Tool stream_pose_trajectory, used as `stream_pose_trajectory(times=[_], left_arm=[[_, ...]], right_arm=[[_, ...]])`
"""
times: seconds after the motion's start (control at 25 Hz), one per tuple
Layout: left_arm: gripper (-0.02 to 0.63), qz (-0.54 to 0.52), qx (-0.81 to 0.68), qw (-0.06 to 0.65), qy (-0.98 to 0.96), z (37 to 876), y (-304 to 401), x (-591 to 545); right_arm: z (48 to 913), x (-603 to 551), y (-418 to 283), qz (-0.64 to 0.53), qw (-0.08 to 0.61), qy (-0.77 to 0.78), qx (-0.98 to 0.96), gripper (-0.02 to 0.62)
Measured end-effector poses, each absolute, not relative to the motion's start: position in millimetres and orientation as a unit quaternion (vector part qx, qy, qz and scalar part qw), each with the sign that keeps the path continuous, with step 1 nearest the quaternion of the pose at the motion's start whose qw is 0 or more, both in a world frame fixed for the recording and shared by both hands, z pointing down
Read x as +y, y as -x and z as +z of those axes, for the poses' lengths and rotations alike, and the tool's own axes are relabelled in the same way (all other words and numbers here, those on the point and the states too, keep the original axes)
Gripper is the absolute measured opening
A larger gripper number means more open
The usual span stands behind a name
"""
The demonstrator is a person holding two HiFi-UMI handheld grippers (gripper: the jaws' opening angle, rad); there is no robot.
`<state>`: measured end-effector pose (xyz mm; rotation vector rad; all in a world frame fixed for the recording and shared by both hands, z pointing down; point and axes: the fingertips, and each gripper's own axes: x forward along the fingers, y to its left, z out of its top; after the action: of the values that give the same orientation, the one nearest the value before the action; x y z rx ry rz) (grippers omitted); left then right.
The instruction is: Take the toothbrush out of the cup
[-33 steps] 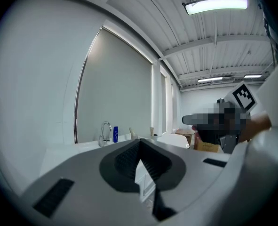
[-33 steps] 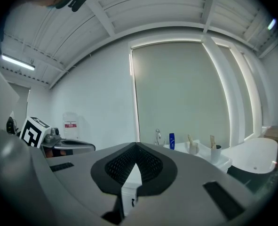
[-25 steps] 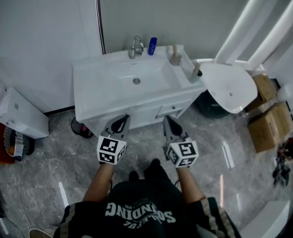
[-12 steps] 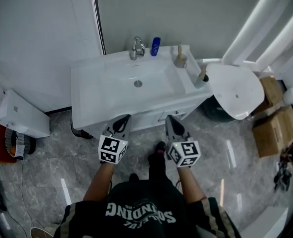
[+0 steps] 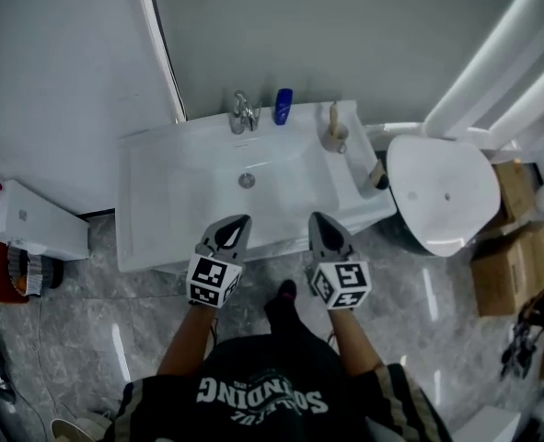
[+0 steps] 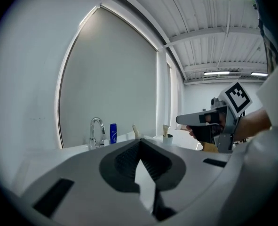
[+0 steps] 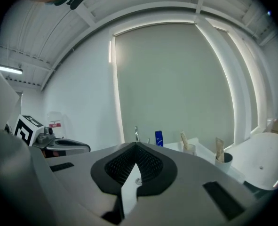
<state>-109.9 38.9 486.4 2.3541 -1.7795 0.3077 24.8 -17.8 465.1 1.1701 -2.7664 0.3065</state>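
What stands in the cup (image 7: 189,148), well beyond the right gripper (image 7: 136,143) fingertips — too small to be identified.

Count for this entry: two grippers, the left gripper (image 5: 239,219) and the right gripper (image 5: 317,217); one washbasin (image 5: 147,201); one faucet (image 5: 242,111); one blue bottle (image 5: 283,106). We log two cups, far cup (image 5: 339,139) and near cup (image 5: 380,180), and two toothbrushes, far toothbrush (image 5: 333,115) and near toothbrush (image 5: 376,168). We also tally one toilet (image 5: 442,191), two cardboard boxes, near box (image 5: 498,273) and far box (image 5: 515,185), and one white box (image 5: 32,221).
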Motion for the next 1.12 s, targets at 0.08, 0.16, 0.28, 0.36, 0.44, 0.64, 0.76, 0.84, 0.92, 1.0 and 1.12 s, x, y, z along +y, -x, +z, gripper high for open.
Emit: stream_pose_trajectory(times=[0.08, 0.16, 0.28, 0.36, 0.44, 0.64, 0.76, 0.84, 0.92, 1.0, 1.12], left_arm=[[-0.002, 0.104, -0.607, 0.081, -0.783, 481, 109, 15], [-0.002, 0.108, -0.615, 0.077, -0.777, 478, 107, -6], [-0.002, 0.106, -0.626, 0.083, -0.768, 478, 105, -36], [-0.002, 0.103, -0.634, 0.082, -0.762, 475, 103, -55], [-0.002, 0.111, -0.639, 0.075, -0.758, 474, 103, -71], [-0.002, 0.115, -0.645, 0.08, -0.751, 478, 102, -90], [-0.002, 0.109, -0.642, 0.083, -0.755, 476, 104, -103], [-0.002, 0.109, -0.635, 0.077, -0.761, 474, 105, -110], [-0.002, 0.112, -0.63, 0.068, -0.766, 473, 108, -116], [-0.002, 0.113, -0.625, 0.07, -0.769, 476, 110, -124], [-0.002, 0.111, -0.613, 0.072, -0.779, 480, 106, -137]], right_arm=[[462, -45, -24, 0.092, 0.067, -0.381, -0.918, -0.005], [457, -67, -21, 0.081, 0.069, -0.366, -0.925, -0.005], [454, -96, -17, 0.071, 0.069, -0.339, -0.935, -0.005], [454, -114, -14, 0.066, 0.07, -0.323, -0.942, -0.005], [450, -130, -10, 0.058, 0.071, -0.306, -0.948, -0.005], [454, -151, -5, 0.061, 0.074, -0.287, -0.953, -0.005], [456, -161, -4, 0.067, 0.071, -0.289, -0.952, -0.005], [455, -167, -2, 0.072, 0.064, -0.292, -0.952, -0.005], [454, -170, 1, 0.075, 0.061, -0.295, -0.951, -0.005], [455, -173, -1, 0.076, 0.064, -0.301, -0.948, -0.005], [456, -176, -7, 0.073, 0.065, -0.31, -0.946, -0.005]])
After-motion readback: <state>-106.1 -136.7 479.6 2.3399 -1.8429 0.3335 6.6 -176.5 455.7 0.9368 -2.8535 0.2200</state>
